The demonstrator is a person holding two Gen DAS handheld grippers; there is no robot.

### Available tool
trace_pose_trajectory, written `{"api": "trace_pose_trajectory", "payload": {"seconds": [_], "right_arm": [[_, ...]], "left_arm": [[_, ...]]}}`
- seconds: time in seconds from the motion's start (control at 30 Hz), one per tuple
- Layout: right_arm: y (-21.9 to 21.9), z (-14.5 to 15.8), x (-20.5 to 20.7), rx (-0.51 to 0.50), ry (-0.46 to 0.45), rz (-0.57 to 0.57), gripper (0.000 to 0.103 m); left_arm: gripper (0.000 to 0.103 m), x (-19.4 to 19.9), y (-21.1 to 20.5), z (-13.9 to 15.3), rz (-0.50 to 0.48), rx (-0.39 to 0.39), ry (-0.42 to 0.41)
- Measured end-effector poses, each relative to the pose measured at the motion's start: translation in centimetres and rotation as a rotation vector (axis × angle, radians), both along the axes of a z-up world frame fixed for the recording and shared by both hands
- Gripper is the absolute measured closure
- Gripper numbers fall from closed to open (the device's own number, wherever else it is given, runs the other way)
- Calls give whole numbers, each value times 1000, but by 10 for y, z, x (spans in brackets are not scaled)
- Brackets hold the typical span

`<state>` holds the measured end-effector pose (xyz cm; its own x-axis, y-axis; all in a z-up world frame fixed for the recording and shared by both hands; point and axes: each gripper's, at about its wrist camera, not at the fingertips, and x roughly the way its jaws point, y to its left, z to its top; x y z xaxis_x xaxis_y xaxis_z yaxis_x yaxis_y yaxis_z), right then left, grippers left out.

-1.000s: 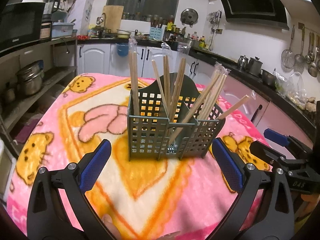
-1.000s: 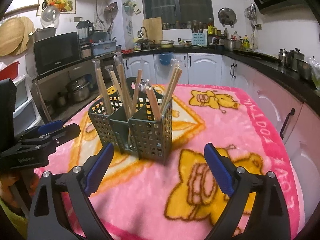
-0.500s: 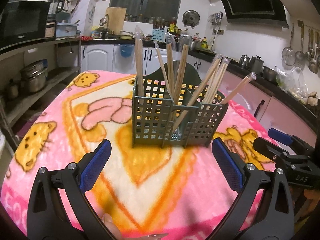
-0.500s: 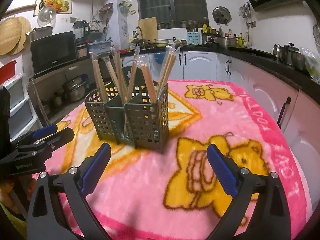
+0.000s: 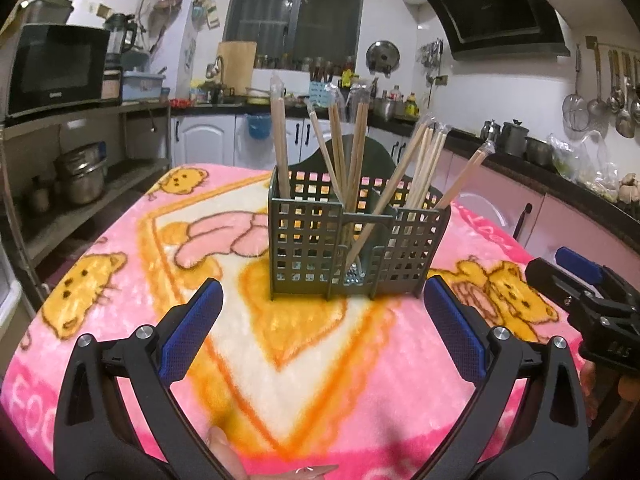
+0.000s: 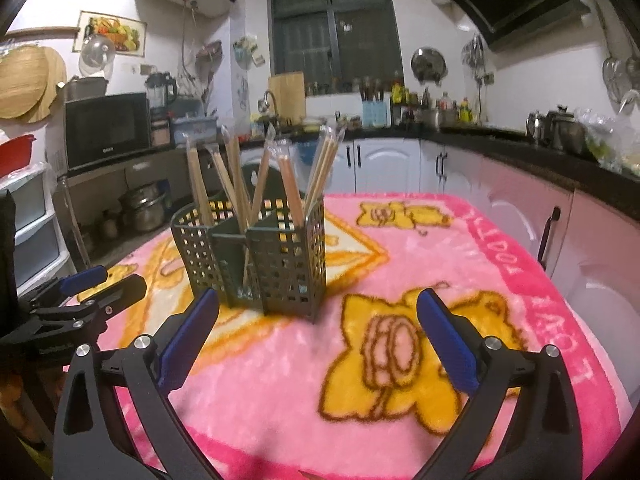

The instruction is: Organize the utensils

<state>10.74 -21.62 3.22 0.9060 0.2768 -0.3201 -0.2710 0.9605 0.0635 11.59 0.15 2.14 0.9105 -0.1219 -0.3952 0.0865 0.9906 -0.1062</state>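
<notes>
A dark green perforated utensil caddy [image 5: 352,248] stands upright on the pink blanket, also in the right wrist view [image 6: 256,256]. Several wrapped wooden chopsticks [image 5: 348,156] stand in its compartments, leaning in different directions; they also show in the right wrist view [image 6: 256,184]. My left gripper [image 5: 320,324] is open and empty, a little in front of the caddy. My right gripper [image 6: 318,324] is open and empty, in front and to the right of the caddy. Each gripper shows in the other's view: the right one [image 5: 584,292] and the left one [image 6: 80,292].
The table is covered by a pink cartoon-bear blanket [image 5: 120,280]. Kitchen counters [image 6: 520,152] run behind and to the right. A shelf with a microwave [image 5: 56,68] and pots [image 5: 80,176] stands at the left.
Both cameras have tilted upward and dropped a little lower, so the caddy looks taller. The caddy and chopsticks have not moved. Both grippers stay open.
</notes>
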Motion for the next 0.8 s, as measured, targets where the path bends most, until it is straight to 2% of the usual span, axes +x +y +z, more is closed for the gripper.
{"api": "trace_pose_trajectory", "payload": {"seconds": [0.3,0.5,0.8], "right_arm": [[-2,-2,-15,2,-117,-38,7],[-2,-7,-15,10,-109,-25,7],[-1,-8,-15,12,-102,-37,7]], "left_arm": [[10,-7,-5,-1,18,18,-52],[10,-10,0,0,42,0,-87],[10,-8,1,-2,52,6,-74]]}}
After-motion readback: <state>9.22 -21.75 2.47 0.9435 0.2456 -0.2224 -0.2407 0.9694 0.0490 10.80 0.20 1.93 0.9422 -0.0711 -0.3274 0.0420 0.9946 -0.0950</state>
